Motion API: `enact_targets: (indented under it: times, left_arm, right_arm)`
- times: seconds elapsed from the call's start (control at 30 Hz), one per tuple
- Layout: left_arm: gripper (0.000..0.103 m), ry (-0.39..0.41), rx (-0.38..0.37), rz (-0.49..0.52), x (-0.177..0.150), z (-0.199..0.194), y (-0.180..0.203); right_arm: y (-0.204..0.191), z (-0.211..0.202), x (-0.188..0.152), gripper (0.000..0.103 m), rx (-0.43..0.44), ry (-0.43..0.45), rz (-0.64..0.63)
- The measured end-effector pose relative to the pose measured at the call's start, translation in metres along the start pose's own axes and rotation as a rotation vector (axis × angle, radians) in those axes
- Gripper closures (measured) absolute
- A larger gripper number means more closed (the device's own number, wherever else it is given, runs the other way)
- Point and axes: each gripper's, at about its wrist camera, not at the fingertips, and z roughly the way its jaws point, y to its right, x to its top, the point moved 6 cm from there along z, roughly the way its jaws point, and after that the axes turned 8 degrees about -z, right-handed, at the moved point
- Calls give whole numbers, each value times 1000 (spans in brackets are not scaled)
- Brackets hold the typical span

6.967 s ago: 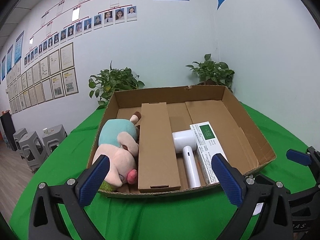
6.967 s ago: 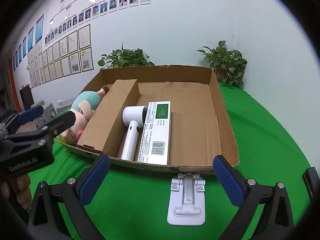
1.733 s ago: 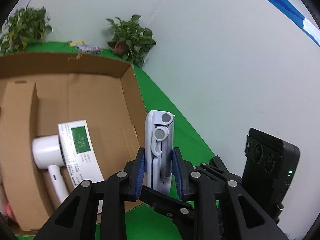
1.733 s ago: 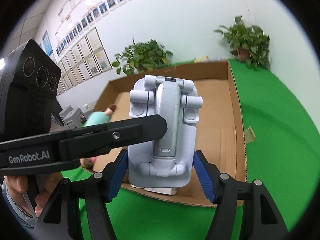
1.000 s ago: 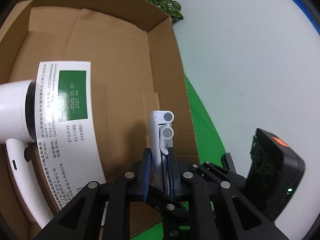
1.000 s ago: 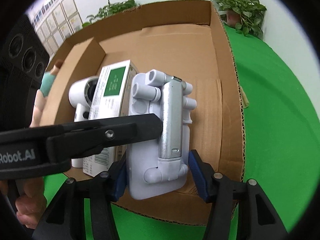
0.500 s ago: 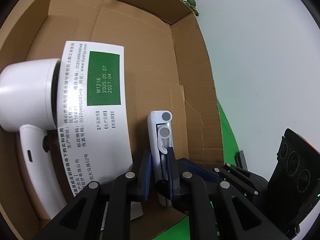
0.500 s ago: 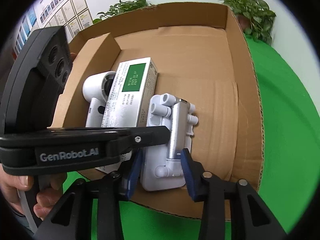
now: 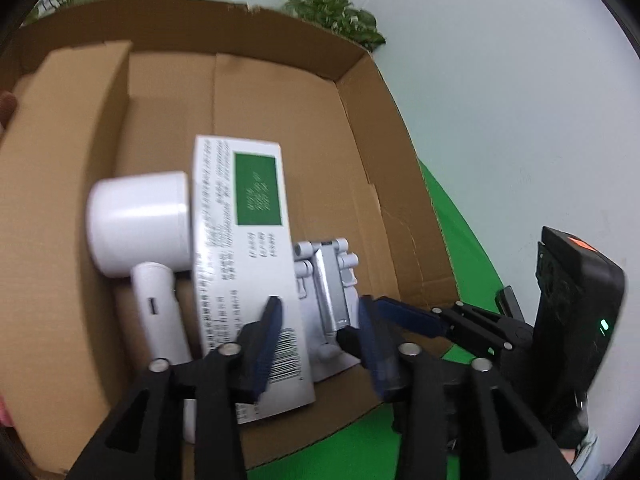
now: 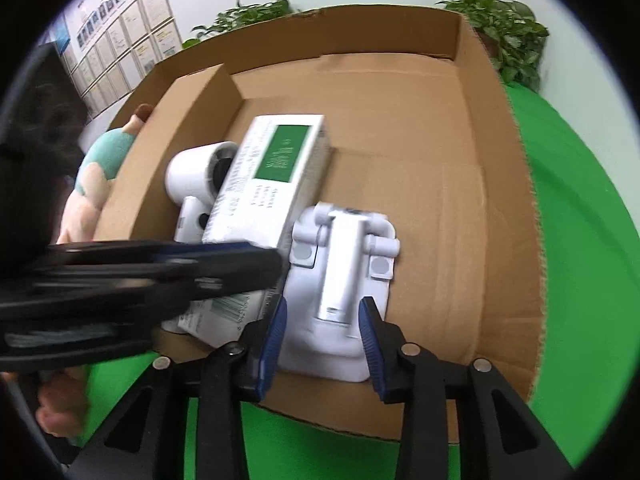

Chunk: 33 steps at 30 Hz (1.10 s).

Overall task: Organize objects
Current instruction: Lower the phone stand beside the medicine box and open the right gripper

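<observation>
A folded white plastic phone stand with a silver metal arm [image 10: 340,292] lies flat on the floor of the shallow brown cardboard box [image 10: 460,208], at its near edge, just right of a long white carton with a green label panel [image 10: 272,184]. The carton's print is too blurred to read; a barcode shows at its near end in the left wrist view. Left of the carton lies a white plastic hair dryer [image 9: 140,232], and left of that an upright brown cardboard divider [image 9: 60,168]. Beyond the divider a pink and teal plush toy [image 10: 100,172] fills the far-left compartment.

The right gripper [image 10: 322,324] straddles the near end of the stand. Its jaws have just widened a little, and its blue pads [image 10: 370,344] lie against or right at the stand's two sides; whether they press cannot be told.

The left gripper [image 9: 320,332] has just been opening. Its blue pads [image 9: 266,340] stand apart, one over the carton's barcode end, the other at the stand's right side, with nothing clenched between them. In the right wrist view it crosses from the left, blurred, with a hand [image 10: 60,408] below it.

The box sits on a green cloth [image 10: 580,240]. Potted plants [image 10: 508,28] stand beyond it, and framed papers [image 10: 120,52], too small to read, hang on the wall at far left.
</observation>
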Motion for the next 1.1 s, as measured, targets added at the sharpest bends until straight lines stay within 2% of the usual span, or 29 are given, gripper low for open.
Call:
enact_targets:
  times: [0.03, 0.07, 0.17, 0.23, 0.27, 0.3, 0.33, 0.4, 0.43, 0.47, 0.5, 0.53, 0.57, 0.67, 0.77, 0.83, 1.0, 1.1]
  left_arm:
    - [61, 12, 14, 3, -1, -6, -2]
    - [61, 21, 25, 1, -2, -10, -5]
    - [61, 52, 47, -14, -1, -21, -14]
    - [61, 85, 63, 0, -1, -33, -18]
    - [60, 115, 94, 20, -4, -43, -20]
    - [58, 135, 116, 35, -7, -51, -25]
    - [52, 161, 140, 52, -12, -63, -31]
    - [37, 233, 206, 78, -20, -87, -41]
    - [24, 279, 248, 91, -25, -98, -46]
    - [15, 333, 298, 106, -30, -110, -52]
    - [11, 384, 340, 119, -37, -120, -57]
    - [6, 408, 359, 125, -43, -128, -63]
    - [1, 446, 396, 135, -50, -137, -68]
    - [1, 537, 493, 126, -65, -152, -87]
    - [1, 548, 549, 106, -68, -143, -105]
    - [1, 546, 554, 101, -70, -134, -113]
    - [0, 559, 622, 132, -66, -111, -112]
    - [0, 556, 630, 117, -63, -105, -114]
  right_arm:
    - [4, 0, -1, 53, -5, 5, 21]
    - [6, 0, 0, 51, -7, 8, 31]
    - [10, -1, 1, 51, -1, 11, 57]
    - [2, -12, 6, 48, 12, 52, 53]
    - [-3, -17, 9, 43, 26, 69, 47]
    - [-14, -21, 13, 31, 50, 91, 35]
    - [-23, -24, 15, 23, 62, 106, 20]
    - [-37, -25, 14, 22, 53, 119, 4]
    - [-41, -24, 12, 20, 36, 124, 11]
    - [-43, -24, 9, 18, 20, 131, 18]
    - [-47, -26, 4, 12, -17, 147, 18]
    - [-51, -30, 0, 2, -54, 173, 6]
    - [-55, -33, -3, 1, -90, 205, -6]
    - [-67, -38, -14, 1, -157, 285, -8]
    - [-68, -32, -20, 1, -205, 310, -3]
    - [-67, -26, -22, 1, -229, 312, 9]
    - [-68, -17, -25, 1, -293, 318, 1]
    - [-67, -15, -24, 1, -318, 315, 1]
